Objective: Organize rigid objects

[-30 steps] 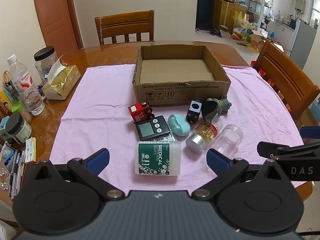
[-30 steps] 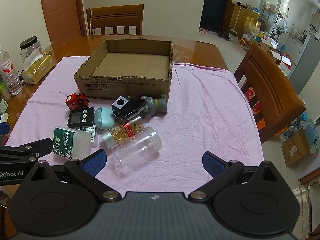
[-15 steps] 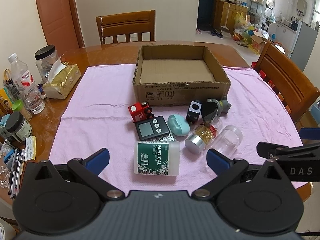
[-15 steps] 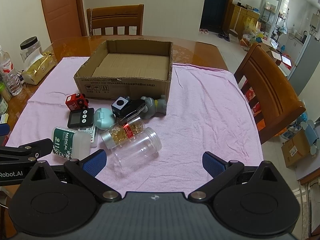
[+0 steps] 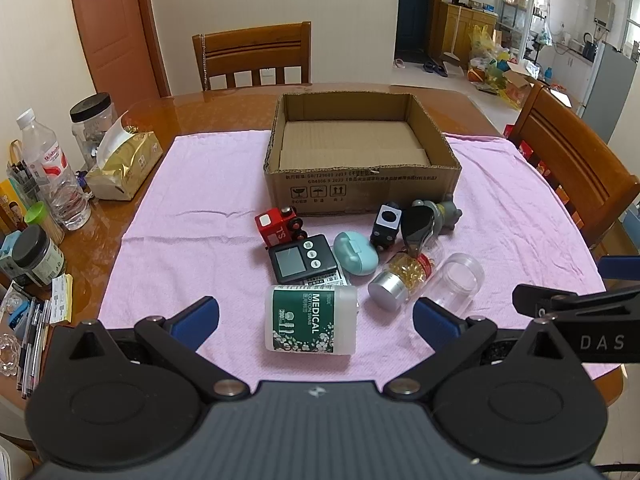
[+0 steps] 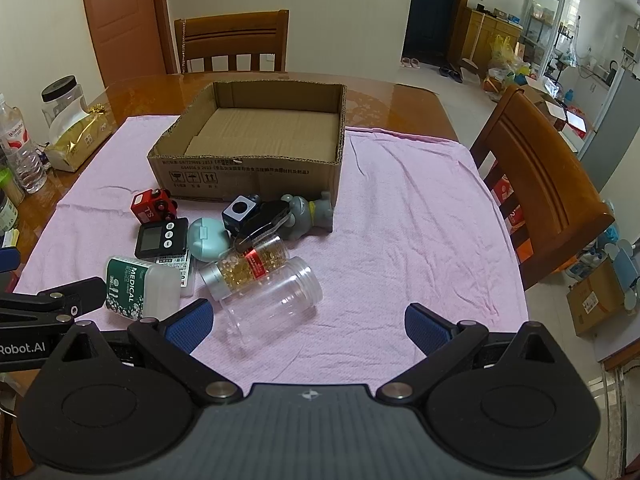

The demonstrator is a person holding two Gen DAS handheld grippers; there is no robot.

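Both the left gripper (image 5: 316, 322) and right gripper (image 6: 306, 322) stay wide-fingered, empty, unmoved near the cotton swab box (image 5: 311, 325).

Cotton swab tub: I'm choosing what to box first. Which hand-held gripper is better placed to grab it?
Left hand-held gripper: open, with the cotton swab tub lying centred between its fingers; it sits off left of the right hand-held gripper.

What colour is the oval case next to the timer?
Pale teal. The oval case lies just right of the black timer; the left wrist view shows it best.
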